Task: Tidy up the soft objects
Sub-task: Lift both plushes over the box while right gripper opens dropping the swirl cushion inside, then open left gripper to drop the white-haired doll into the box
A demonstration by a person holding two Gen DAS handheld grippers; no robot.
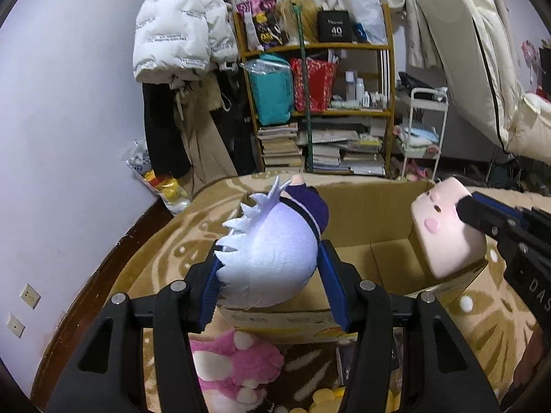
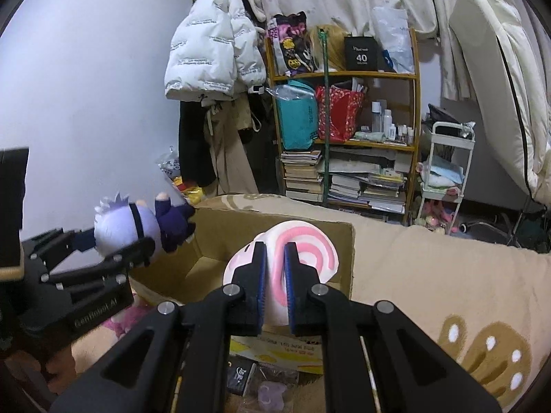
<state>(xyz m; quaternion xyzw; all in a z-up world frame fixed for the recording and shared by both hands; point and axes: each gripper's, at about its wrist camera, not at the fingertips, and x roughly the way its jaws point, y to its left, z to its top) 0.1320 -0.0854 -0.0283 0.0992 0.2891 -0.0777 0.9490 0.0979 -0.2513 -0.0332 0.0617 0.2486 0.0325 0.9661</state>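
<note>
My left gripper (image 1: 268,265) is shut on the white spiky-haired head of a plush doll (image 1: 272,251) in dark purple clothes, held over the near edge of an open cardboard box (image 1: 375,220). In the right wrist view the same doll (image 2: 134,223) hangs at the left, above the box's left flap. My right gripper (image 2: 274,258) is shut on a flat pink and white swirl plush (image 2: 303,251), over the cardboard box (image 2: 220,227). The left wrist view shows this pink plush (image 1: 444,230) with its small face at the box's right wall, and the right gripper (image 1: 471,213) clamped on it.
The box stands on a beige patterned blanket (image 1: 165,241). A pink paw plush (image 1: 234,361) and yellow soft toys (image 1: 323,399) lie in front of the box. A wooden shelf (image 1: 320,103) full of books and bags, hanging coats (image 1: 179,34) and a white trolley (image 1: 423,130) stand behind.
</note>
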